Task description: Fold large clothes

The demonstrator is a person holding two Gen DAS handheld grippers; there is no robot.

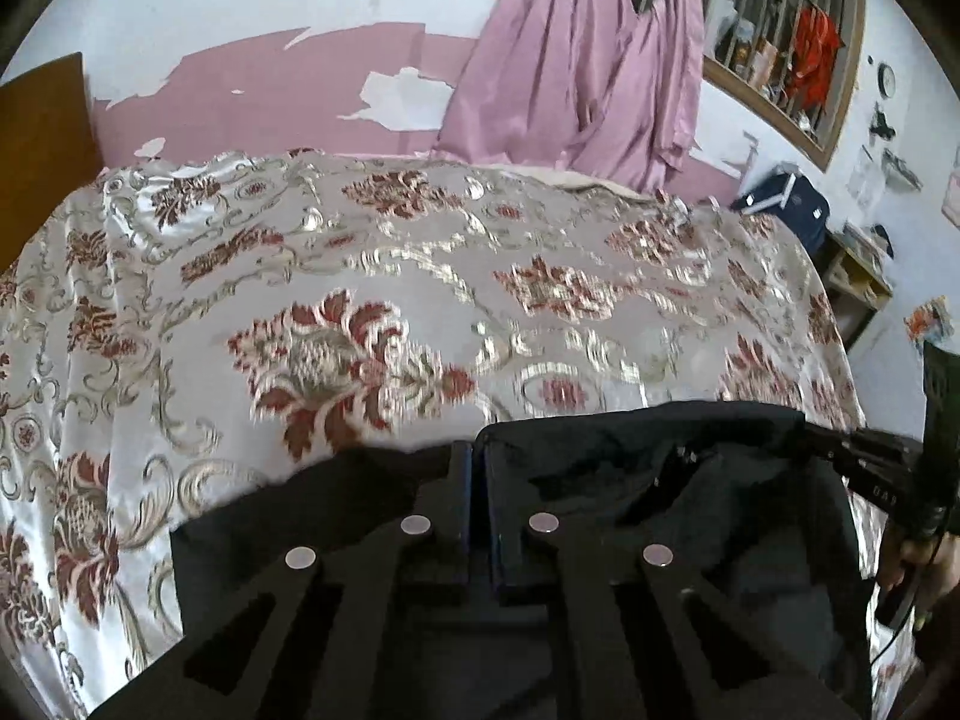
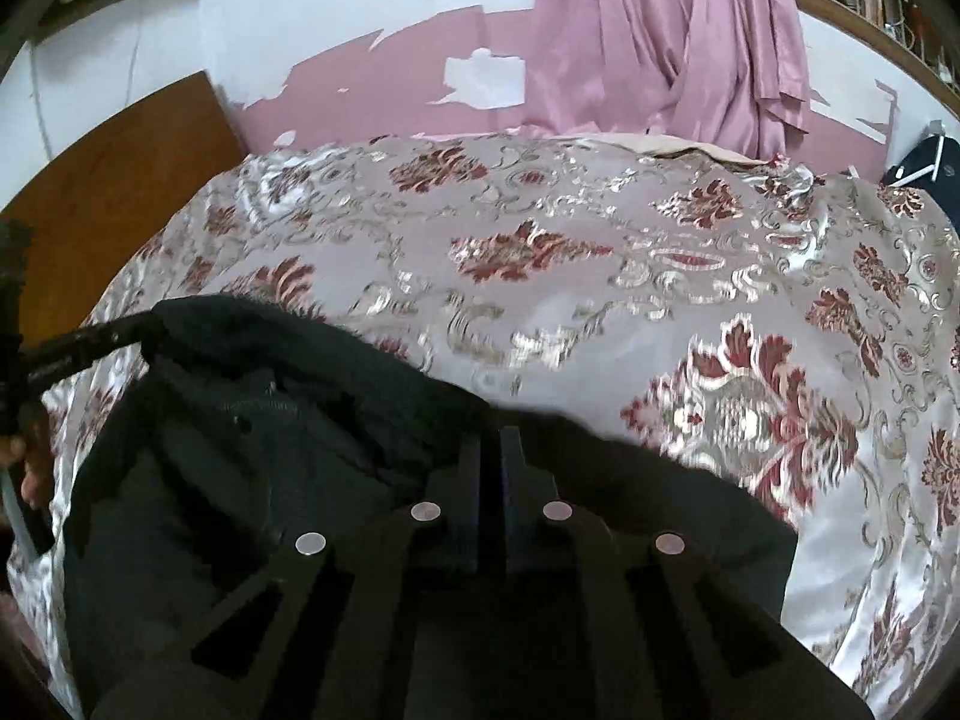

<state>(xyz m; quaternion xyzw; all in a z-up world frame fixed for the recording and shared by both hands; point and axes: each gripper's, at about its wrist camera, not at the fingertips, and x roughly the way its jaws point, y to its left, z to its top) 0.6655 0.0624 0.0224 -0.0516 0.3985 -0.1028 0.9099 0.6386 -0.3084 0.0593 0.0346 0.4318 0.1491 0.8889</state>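
Both claws are clamped tight on the top edge of a black garment (image 1: 690,480): left claw (image 1: 476,480) and right claw (image 2: 492,462). It's lying on the near side of a bed under a floral bedspread (image 1: 420,252), pink curtain (image 1: 570,60) behind.

Your right gripper (image 2: 492,450) is down on the black garment (image 2: 252,444), jaws pressed together at its far edge. The garment lies bunched at the near left of the floral bedspread (image 2: 600,276). At the left edge, your other gripper (image 2: 66,354) reaches that garment's far left corner.
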